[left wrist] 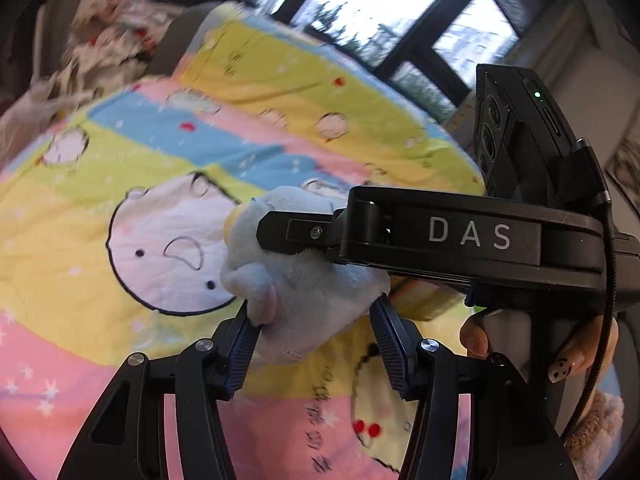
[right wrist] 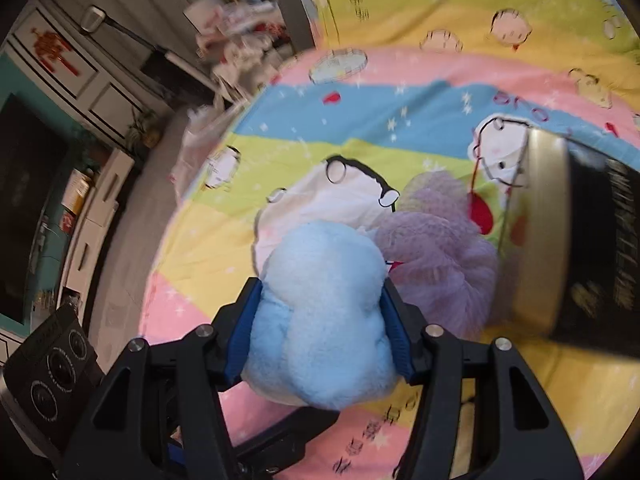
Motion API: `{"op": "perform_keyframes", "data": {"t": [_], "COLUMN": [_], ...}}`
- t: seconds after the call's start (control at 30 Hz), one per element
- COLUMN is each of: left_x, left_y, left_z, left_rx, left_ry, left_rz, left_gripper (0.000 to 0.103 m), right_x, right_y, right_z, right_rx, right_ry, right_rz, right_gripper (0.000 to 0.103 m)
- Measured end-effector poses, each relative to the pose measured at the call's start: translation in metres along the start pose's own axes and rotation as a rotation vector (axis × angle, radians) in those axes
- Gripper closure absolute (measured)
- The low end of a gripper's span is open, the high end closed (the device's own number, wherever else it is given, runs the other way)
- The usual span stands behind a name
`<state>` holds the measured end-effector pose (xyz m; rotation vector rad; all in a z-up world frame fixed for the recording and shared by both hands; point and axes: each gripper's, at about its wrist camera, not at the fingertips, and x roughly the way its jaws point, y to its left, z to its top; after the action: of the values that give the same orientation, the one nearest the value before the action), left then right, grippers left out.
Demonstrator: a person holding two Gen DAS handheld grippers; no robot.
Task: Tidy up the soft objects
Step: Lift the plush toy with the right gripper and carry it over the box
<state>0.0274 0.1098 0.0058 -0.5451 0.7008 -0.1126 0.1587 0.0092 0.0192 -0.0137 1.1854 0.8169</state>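
I've got the pale-blue fluffy plush toy (right wrist: 320,312) caught in both tongs at once. In the right wrist view it fills the centre: the right gripper (right wrist: 320,320) has its blue ribbed pads (right wrist: 244,340) pressed into the toy's flanks at 9 and 3 o'clock, fur bulging over both, so it's clamped on it at mid-width. The toy hangs above the pastel striped cartoon-print quilt (right wrist: 400,120).

Left wrist view: same plush toy (left wrist: 304,280) sits betw. the left gripper (left wrist: 316,344) fingers, toward 12 o'clock of the tips. Left pad (left wrist: 244,356) bites the toy's lower edge at 9 o'clock; the right-hand pad touches the fur at 3 o'clock, though contact looks lighter there. I read it as holding the toy. The other tool's black finger, coming from 3 o'clock w/ "DAS" on its body (left wrist: 468,236), presses onto the top of the toy. A hand (left wrist: 576,348) w/ a decorated nail grips that tool's handle at 4 o'clock.

Just beside the toy at 2 o'clock in the right view lies a lilac mesh bath pouf (right wrist: 440,248), touching or nearly. Past it at 3 o'clock is a black-and-gold cylinder (right wrist: 580,240), blurred, can't tell what it is. Windows (left wrist: 384,4) at 12 o'clock in the left view.
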Motion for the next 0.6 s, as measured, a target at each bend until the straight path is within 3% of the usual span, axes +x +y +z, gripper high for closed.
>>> {"op": "perform_keyframes", "data": {"t": [0.3, 0.6], "left_x": [-0.032, -0.015], "left_y": [-0.081, -0.183], "left_z": [-0.017, -0.037], "left_rx": [0.227, 0.434], "left_ry": [-0.067, -0.065], "left_rz": [-0.053, -0.163], "left_gripper": [0.047, 0.047], "right_x": [-0.09, -0.179], "right_y": [-0.009, -0.072], "right_z": [-0.048, -0.1], "right_rx": [0.025, 0.151], "right_ry": [-0.226, -0.431], "right_rz": [0.003, -0.021], "right_gripper": [0.047, 0.047]}}
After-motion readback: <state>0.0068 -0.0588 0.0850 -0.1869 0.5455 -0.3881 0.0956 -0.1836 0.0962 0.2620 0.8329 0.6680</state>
